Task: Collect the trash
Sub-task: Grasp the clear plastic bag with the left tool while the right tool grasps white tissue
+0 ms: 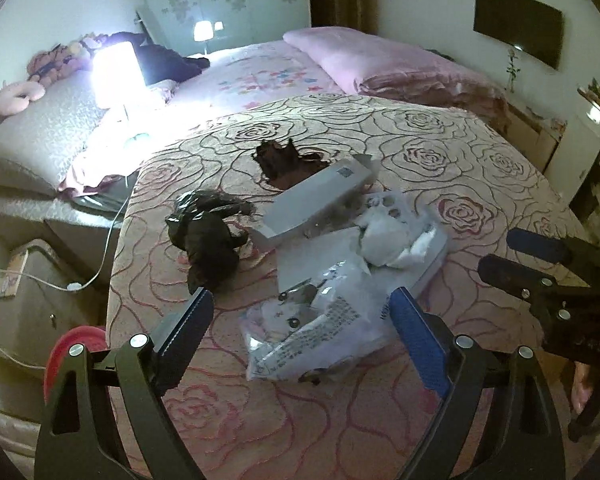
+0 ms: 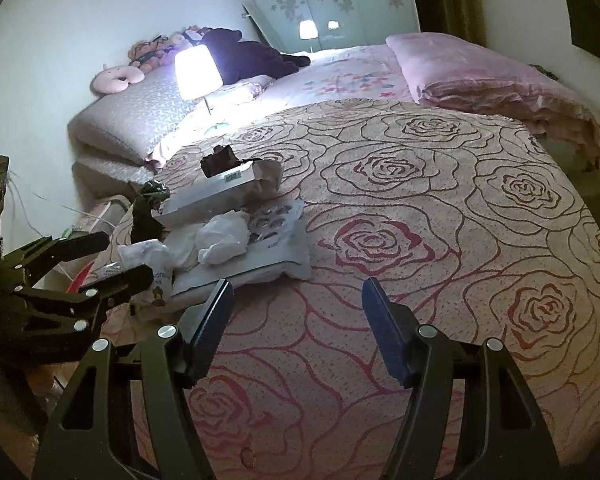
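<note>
Nothing looks collected yet: the spread, empty left gripper point(image 1: 302, 312) hovers over the printed wrapper point(image 1: 312, 332) among trash still on the bed point(image 1: 440, 152).

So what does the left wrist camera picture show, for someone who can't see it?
A pile of trash lies on a rose-patterned bedspread: a crumpled black plastic bag, a long grey cardboard box and a clear printed plastic wrapper. The left gripper is open above the wrapper. A lit white lamp glows behind.
</note>
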A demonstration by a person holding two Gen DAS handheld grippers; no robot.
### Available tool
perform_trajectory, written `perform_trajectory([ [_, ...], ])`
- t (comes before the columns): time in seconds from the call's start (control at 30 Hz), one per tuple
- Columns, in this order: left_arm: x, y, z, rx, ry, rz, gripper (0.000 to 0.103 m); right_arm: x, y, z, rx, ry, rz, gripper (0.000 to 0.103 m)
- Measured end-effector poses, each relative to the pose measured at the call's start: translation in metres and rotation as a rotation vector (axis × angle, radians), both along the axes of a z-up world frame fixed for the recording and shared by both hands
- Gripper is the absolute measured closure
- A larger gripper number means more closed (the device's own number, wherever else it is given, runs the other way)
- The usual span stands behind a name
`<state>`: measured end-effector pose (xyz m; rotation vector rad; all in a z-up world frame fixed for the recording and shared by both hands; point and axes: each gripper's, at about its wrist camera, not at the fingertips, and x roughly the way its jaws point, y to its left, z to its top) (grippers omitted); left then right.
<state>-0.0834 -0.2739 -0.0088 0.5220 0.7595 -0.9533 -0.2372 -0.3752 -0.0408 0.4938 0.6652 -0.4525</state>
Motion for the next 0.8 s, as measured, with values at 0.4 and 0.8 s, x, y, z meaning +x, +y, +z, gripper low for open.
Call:
perform_trajectory([
  [0.4,0.000,0.007,-0.009,-0.013,0.028,-0.022,0.052,0.001,0.003,0.002,-0.006,0.000,0.006,0.038],
  [0.8,0.002,0.037,-0.003,-0.055,0.046,-0.005,0.080,0.004,0.010,0.007,-0.022,-0.002,0.023,0.038],
])
